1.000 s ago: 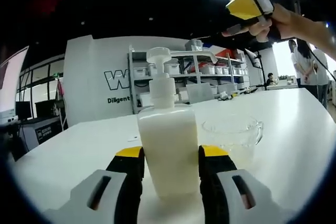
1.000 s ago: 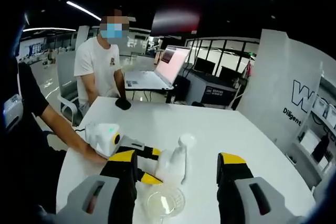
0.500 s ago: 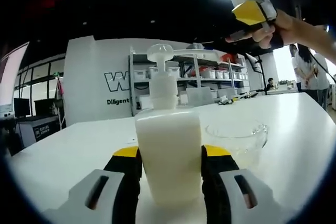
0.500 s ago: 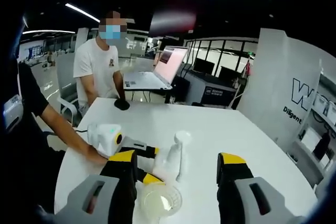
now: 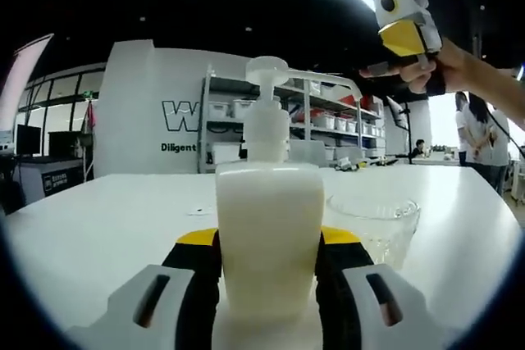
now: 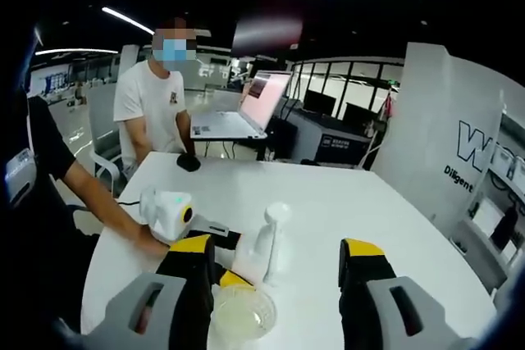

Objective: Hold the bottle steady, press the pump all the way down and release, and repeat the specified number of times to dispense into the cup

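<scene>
A white pump bottle stands upright on the white table, with my left gripper shut on its lower body, one yellow-tipped jaw on each side. Its pump head is up. Just right of the bottle stands a clear glass cup. My right gripper hangs high at the upper right in a person's hand, away from the pump. In the right gripper view, my right gripper is open above the bottle, the cup and the left gripper.
A person in a white shirt sits at the far end of the table beside an open laptop and a black mouse. Shelves with bins stand behind the table. Other people stand far off on the right.
The left gripper view has dropped and levelled with the tabletop, so the bottle looks larger and nearer. The left gripper keeps its hold. The right gripper stays open above.
</scene>
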A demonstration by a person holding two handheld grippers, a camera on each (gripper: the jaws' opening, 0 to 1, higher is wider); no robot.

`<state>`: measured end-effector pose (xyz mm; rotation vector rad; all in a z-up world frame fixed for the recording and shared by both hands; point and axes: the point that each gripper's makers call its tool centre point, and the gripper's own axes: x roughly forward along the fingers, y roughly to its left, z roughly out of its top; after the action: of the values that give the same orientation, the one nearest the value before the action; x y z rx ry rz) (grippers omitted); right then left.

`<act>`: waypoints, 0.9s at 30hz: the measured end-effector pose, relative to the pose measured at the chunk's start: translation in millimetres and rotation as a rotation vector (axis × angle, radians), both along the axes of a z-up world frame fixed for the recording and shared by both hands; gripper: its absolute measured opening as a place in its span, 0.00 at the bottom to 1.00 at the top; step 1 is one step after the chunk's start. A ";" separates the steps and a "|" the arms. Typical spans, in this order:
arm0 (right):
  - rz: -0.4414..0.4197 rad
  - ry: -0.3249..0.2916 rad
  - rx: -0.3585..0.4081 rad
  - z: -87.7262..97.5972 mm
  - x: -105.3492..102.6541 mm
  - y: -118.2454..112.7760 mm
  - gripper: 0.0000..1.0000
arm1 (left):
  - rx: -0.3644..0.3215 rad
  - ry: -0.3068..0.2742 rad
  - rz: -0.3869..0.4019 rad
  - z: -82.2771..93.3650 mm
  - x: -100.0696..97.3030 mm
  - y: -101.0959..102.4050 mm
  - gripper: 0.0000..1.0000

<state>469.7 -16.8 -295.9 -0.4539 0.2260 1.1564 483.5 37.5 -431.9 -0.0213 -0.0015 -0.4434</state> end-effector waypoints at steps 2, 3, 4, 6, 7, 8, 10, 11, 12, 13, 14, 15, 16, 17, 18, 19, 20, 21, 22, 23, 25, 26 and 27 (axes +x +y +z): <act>0.002 -0.002 -0.006 0.8 1.2 1.0 0.60 | 0.004 0.006 0.006 0.4 -1.0 -0.7 0.43; 0.006 -0.003 -0.008 1.9 1.8 1.5 0.60 | 0.005 0.005 0.010 0.3 -1.8 -0.9 0.43; 0.007 -0.004 -0.009 2.5 2.1 1.8 0.60 | 0.006 0.005 0.013 0.1 -1.1 -1.1 0.43; 0.008 -0.006 -0.012 3.8 2.9 2.0 0.59 | 0.007 0.007 0.015 0.1 -2.0 -1.4 0.42; 0.010 -0.006 -0.015 4.0 3.1 2.0 0.59 | 0.007 0.007 0.015 0.1 -2.4 -1.5 0.42; 0.011 -0.007 -0.019 4.1 3.3 2.0 0.59 | 0.008 0.007 0.017 -0.1 -2.7 -2.1 0.42; 0.011 -0.008 -0.028 4.3 4.1 0.8 0.59 | 0.009 0.010 0.013 -0.4 0.8 -2.0 0.42; 0.011 -0.007 -0.035 4.1 4.4 -0.3 0.59 | 0.010 0.011 0.009 -0.5 1.6 -2.3 0.42; 0.010 -0.006 -0.040 4.1 4.6 -0.9 0.59 | 0.009 0.012 0.006 -0.6 1.4 -2.6 0.42; 0.010 -0.007 -0.041 4.0 4.7 -1.3 0.59 | 0.010 0.013 0.004 -0.5 1.3 -2.8 0.42; 0.012 -0.006 -0.046 4.5 4.8 -2.1 0.59 | 0.012 0.015 0.000 -0.5 2.2 -3.4 0.42; 0.012 -0.004 -0.051 4.5 5.0 -2.7 0.59 | 0.012 0.019 -0.005 -0.7 3.3 -3.9 0.42; 0.013 -0.004 -0.053 4.5 5.1 -2.9 0.59 | 0.016 0.020 -0.007 -1.2 3.1 -4.1 0.42; 0.013 -0.003 -0.061 4.2 5.4 -3.7 0.60 | 0.016 0.022 -0.009 -1.3 2.8 -4.3 0.42; 0.016 0.002 -0.067 4.2 5.6 -4.1 0.60 | 0.016 0.023 -0.010 -1.7 2.4 -4.9 0.42; 0.016 0.006 -0.074 3.9 5.5 -4.7 0.60 | 0.017 0.024 -0.011 -1.9 2.2 -5.2 0.42; 0.020 0.009 -0.086 3.1 4.6 -5.6 0.60 | 0.018 0.026 -0.012 -2.4 1.8 -5.6 0.42; 0.023 0.012 -0.093 2.7 3.5 -6.2 0.60 | 0.018 0.026 -0.012 -2.7 1.5 -5.9 0.42; 0.026 0.015 -0.098 2.7 2.4 -6.6 0.60 | 0.018 0.026 -0.012 -3.0 1.3 -6.1 0.42; 0.036 0.025 -0.111 1.4 0.0 -7.8 0.60 | 0.017 0.025 -0.012 -3.3 1.1 -6.6 0.42; 0.046 0.031 -0.153 -1.4 -2.4 -11.7 0.60 | 0.016 0.022 -0.012 -3.7 0.7 -7.1 0.42; 0.051 0.032 -0.174 -2.6 -2.5 -13.5 0.61 | 0.013 0.019 -0.013 -3.9 0.5 -7.6 0.42; 0.053 0.034 -0.184 -3.3 -2.8 -14.4 0.61 | 0.012 0.017 -0.013 -4.0 0.4 -7.8 0.42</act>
<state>466.8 -31.3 -299.2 -0.6057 0.3540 1.2011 483.8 29.6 -435.9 -0.0131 0.0179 -0.4558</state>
